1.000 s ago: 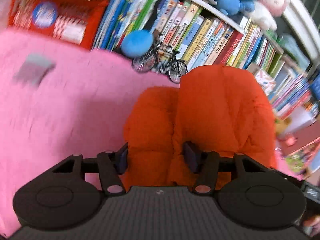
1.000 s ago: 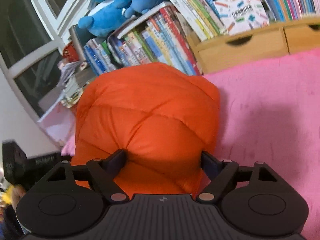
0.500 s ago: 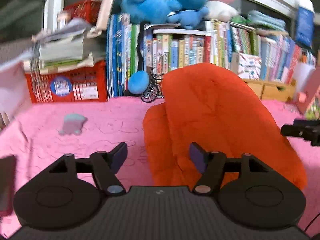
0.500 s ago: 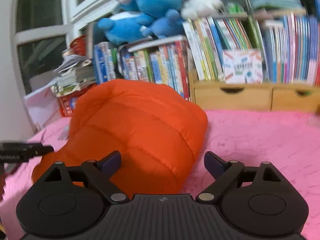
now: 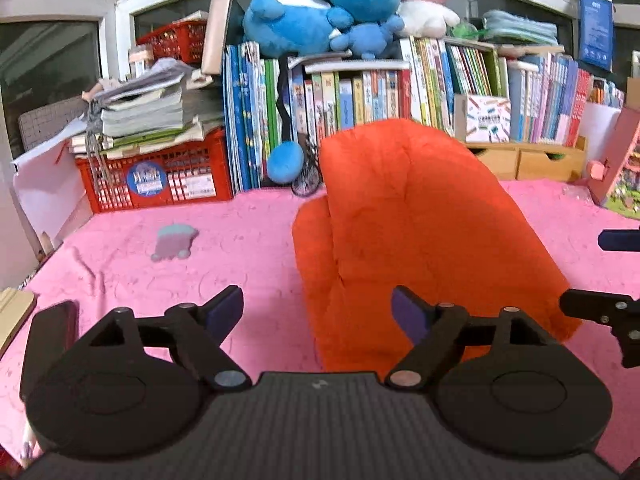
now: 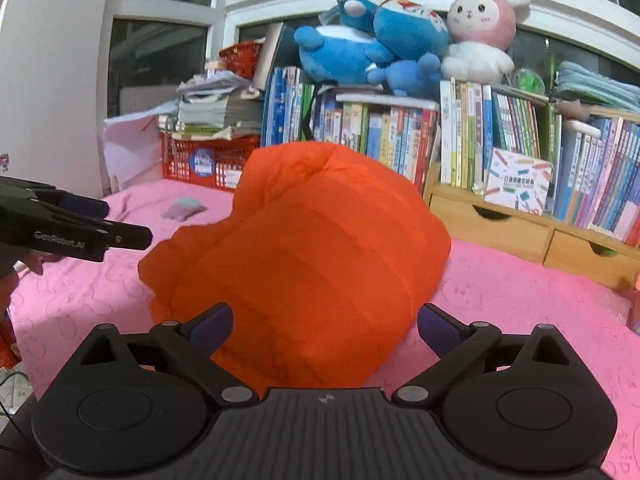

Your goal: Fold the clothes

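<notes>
An orange padded jacket (image 5: 412,240) sits folded into a puffy bundle on the pink bedspread (image 5: 240,248), toward its far edge, just in front of the row of books (image 5: 360,96). The left gripper (image 5: 318,310) has its jaws opening with only the near left edge of the jacket showing between them and neither pad pressing on it. The right gripper (image 6: 324,326) has its jaws opening very wide, the near end of the jacket between them but untouched.

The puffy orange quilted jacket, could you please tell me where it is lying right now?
The puffy orange quilted jacket lies bundled mid-frame in both wrist views on the pink bedspread, in front of the row of books.
</notes>
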{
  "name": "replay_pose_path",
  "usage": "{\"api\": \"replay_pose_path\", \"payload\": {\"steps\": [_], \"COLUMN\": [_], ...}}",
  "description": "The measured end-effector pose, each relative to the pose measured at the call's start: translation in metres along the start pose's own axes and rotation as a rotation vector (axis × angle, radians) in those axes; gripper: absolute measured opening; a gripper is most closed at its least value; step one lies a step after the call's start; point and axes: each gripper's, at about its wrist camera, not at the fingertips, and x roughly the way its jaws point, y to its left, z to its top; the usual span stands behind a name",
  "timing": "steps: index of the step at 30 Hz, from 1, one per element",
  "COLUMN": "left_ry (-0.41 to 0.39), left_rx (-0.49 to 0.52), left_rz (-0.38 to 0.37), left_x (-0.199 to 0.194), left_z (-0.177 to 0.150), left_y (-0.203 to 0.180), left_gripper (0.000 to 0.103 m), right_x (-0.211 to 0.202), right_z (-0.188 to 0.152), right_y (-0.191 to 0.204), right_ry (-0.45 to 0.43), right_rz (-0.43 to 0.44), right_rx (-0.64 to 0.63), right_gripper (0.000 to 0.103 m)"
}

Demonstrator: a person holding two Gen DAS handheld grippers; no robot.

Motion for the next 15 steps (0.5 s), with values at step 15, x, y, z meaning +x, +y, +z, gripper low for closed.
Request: {"api": "replay_pose_path", "payload": {"steps": [15], "left_ry": [0.134], "left_rx": [0.009], "left_rz": [-0.066], "left_x": [-0.004], "left_z": [-0.028], "left_y": [-0.012], "left_gripper": [0.085], "right_x": [-0.009], "right_z": [-0.031], "right_y": [0.027], "right_ry": [0.158], "right_rz": [-0.041], "right_rx": [-0.035], "right_gripper": [0.102]}}
